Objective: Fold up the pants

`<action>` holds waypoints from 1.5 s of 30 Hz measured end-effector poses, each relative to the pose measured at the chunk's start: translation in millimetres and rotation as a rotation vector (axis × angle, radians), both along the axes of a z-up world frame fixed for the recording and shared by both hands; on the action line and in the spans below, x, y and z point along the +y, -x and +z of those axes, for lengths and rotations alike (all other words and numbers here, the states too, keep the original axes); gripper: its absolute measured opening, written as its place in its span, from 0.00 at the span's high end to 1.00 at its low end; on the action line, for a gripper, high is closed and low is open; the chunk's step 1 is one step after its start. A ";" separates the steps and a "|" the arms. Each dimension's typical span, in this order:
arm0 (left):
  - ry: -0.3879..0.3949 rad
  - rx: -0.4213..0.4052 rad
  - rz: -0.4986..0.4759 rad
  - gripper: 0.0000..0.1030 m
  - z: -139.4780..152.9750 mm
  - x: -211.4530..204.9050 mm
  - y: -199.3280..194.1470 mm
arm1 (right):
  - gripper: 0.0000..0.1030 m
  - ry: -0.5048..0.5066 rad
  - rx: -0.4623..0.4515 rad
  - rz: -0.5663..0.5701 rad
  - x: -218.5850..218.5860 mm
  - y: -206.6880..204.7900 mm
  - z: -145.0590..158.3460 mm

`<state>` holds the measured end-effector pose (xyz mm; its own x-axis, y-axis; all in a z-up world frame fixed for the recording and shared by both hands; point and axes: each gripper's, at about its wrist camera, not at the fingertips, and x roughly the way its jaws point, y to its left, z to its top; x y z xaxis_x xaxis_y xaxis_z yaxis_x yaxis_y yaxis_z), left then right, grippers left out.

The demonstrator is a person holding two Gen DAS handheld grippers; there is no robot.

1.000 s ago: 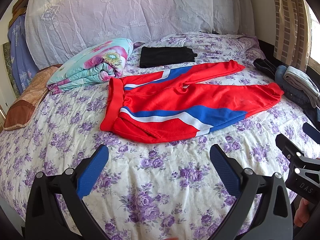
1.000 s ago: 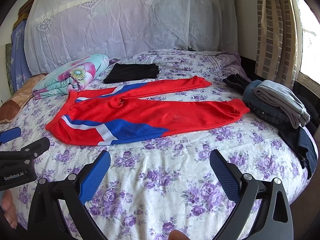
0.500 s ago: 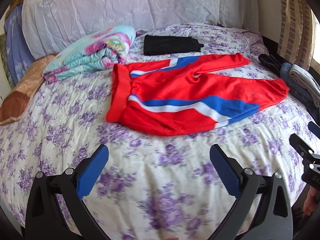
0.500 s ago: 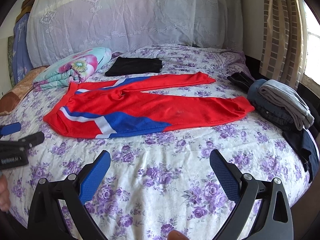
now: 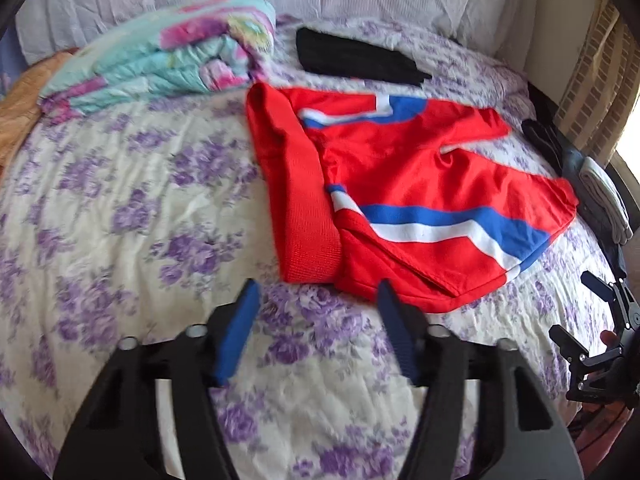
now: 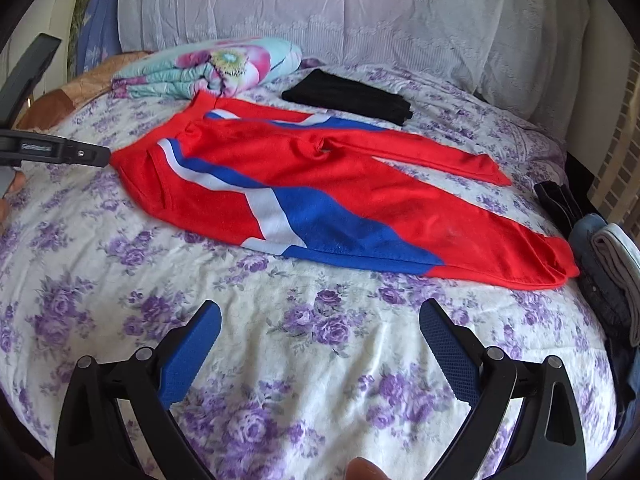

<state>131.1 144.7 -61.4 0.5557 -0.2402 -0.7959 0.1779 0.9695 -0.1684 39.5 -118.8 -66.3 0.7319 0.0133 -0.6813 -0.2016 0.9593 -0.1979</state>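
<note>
Red track pants (image 5: 404,184) with blue and white stripes lie spread flat on the flowered bed, waistband (image 5: 300,196) to the left, legs running right. They also show in the right wrist view (image 6: 320,188). My left gripper (image 5: 316,300) is open and empty, hovering just short of the waistband's near corner. My right gripper (image 6: 320,316) is open and empty, above the sheet short of the near leg. The left gripper appears in the right wrist view (image 6: 60,152) by the waistband. The right gripper shows at the left view's right edge (image 5: 600,320).
A folded floral quilt (image 5: 168,64) lies at the back left. A folded black garment (image 5: 356,60) lies behind the pants. A pile of folded clothes (image 6: 612,264) sits at the bed's right edge. The bedsheet (image 6: 300,360) runs to the near edge. Curtains hang at the right.
Both grippers have moved forward toward the pants. The left one has swung in close to the waistband's near corner and its jaws have narrowed. The pants have not moved.
</note>
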 end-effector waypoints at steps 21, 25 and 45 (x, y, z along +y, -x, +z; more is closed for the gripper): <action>0.213 0.064 -0.075 0.72 -5.5 4.7 -41.5 | 0.37 0.404 -0.066 0.428 102.3 -65.1 -31.5; 0.226 0.054 -0.066 0.74 -2.8 9.4 -38.9 | 0.95 0.450 -0.078 0.430 119.8 -66.9 -35.4; 0.161 -0.080 0.122 0.66 9.2 94.6 102.8 | 0.40 0.139 -0.102 0.555 146.5 49.4 20.5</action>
